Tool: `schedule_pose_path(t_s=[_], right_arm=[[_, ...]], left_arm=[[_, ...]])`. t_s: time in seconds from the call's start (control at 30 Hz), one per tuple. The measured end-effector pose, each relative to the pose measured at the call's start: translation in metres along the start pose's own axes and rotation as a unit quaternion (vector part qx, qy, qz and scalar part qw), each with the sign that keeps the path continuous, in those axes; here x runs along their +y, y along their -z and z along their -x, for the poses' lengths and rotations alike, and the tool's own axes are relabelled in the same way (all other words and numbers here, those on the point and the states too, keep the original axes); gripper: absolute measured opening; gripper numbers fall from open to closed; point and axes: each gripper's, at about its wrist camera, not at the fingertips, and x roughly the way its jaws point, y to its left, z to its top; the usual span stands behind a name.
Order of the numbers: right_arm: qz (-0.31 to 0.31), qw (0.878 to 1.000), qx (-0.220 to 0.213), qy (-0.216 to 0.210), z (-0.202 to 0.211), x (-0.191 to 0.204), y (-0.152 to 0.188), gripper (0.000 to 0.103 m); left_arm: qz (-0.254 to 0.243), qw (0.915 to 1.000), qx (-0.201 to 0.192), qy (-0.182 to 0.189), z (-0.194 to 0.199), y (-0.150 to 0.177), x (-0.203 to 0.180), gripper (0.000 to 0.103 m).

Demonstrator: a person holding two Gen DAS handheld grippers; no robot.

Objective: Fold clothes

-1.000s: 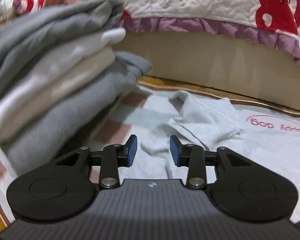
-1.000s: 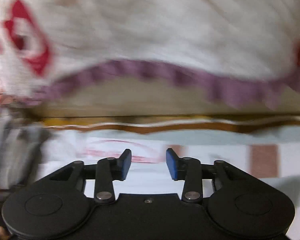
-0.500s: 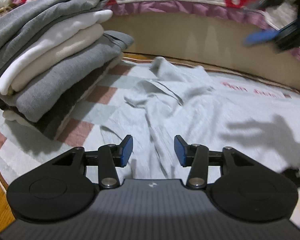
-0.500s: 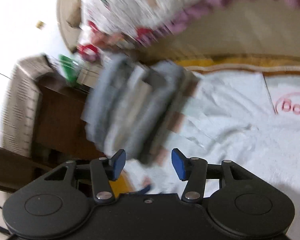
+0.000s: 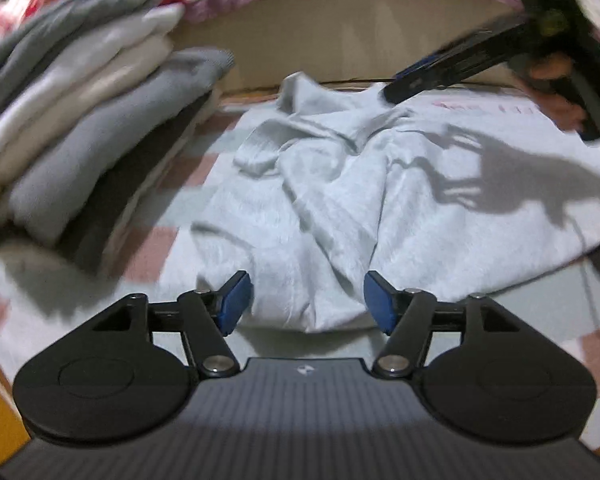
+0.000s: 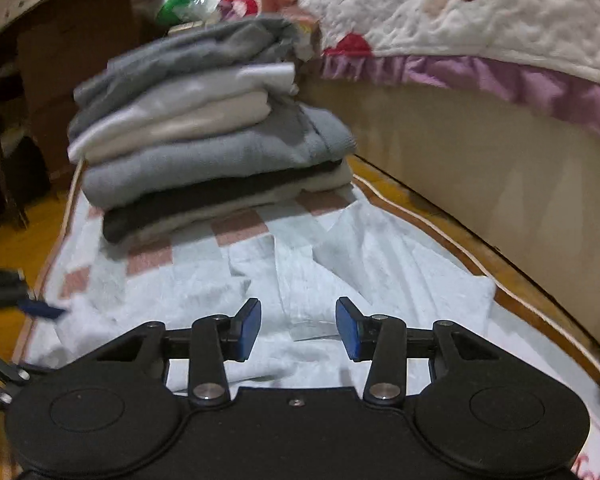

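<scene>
left gripper (image 5: 306, 300): jaws apart, just been opening, crumpled shirt (image 5: 340, 184) lies below them, not pinched | right gripper (image 6: 297, 329): jaws apart, just closed a little, hovering over shirt, nothing held | shirt: on checked mat (image 6: 236, 226) | stack (image 6: 204, 136): folded clothes behind, beside bed (image 6: 480, 160)

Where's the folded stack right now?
The folded stack sits upper left in both wrist views, on the checked mat beside the bed base, just beyond the crumpled pale garment.
</scene>
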Motion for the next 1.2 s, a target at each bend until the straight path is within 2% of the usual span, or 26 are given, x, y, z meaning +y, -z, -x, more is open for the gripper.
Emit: schedule_pose_path(t_s=[0.13,0.27,0.33,0.43,0.47,0.53,0.63,0.7,0.73,0.77,0.83,0.9,1.0,1.07,1.2], right_arm=[[0.089,0.995,0.025,0.019,-0.023,0.015,0.008,0.048],[0.177,0.983,0.041,0.04,-0.044,0.027,0.02,0.048],[0.238,0.967,0.046,0.073,-0.054,0.034,0.027,0.052],[0.33,0.935,0.05,0.121,-0.066,0.046,0.035,0.058],[0.32,0.939,0.051,0.114,-0.067,0.043,0.033,0.058],[0.275,0.956,0.049,0.096,-0.07,0.034,0.027,0.058],[0.213,0.974,0.036,0.065,-0.071,0.021,0.019,0.059],[0.176,0.983,0.024,0.048,-0.077,0.013,0.018,0.056],[0.149,0.988,0.021,0.038,-0.081,0.007,0.016,0.038],[0.115,0.993,0.018,0.023,-0.083,0.0,0.013,0.007],[0.001,1.0,-0.008,-0.017,-0.076,-0.024,0.004,0.008],[-0.111,0.991,-0.044,-0.054,-0.06,-0.051,-0.005,0.008],[-0.182,0.978,-0.092,-0.043,-0.032,-0.082,-0.015,0.008],[-0.196,0.975,-0.105,-0.021,-0.017,-0.098,-0.016,0.008],[-0.184,0.979,-0.078,0.028,-0.015,-0.114,-0.006,0.008]], left_arm=[[-0.021,0.9998,0.001,0.002,-0.005,-0.001,-0.004,0.07],[-0.064,0.9975,-0.009,-0.029,-0.006,-0.007,-0.005,0.07],[-0.061,0.9972,-0.016,-0.04,-0.007,-0.011,0.002,0.07],[-0.025,0.9988,-0.018,-0.038,-0.012,-0.017,0.015,0.07],[-0.007,0.9995,-0.019,-0.026,-0.013,-0.019,0.019,0.07],[0.016,0.9997,-0.01,0.014,-0.016,-0.023,0.022,0.07],[0.013,0.998,0.01,0.061,-0.025,-0.025,0.013,0.071],[0.005,0.9973,0.025,0.069,-0.032,-0.024,0.005,0.072],[-0.001,0.9972,0.029,0.069,-0.035,-0.023,0.001,0.072],[-0.008,0.9974,0.032,0.064,-0.038,-0.022,-0.002,0.072],[-0.021,0.9976,0.037,0.054,-0.041,-0.023,-0.009,0.072],[-0.037,0.9973,0.041,0.049,-0.042,-0.026,-0.013,0.072],[-0.054,0.9964,0.046,0.046,-0.042,-0.029,-0.016,0.074],[-0.057,0.9962,0.052,0.042,-0.045,-0.031,-0.014,0.074],[-0.051,0.9958,0.072,0.025,-0.056,-0.032,-0.006,0.075]])
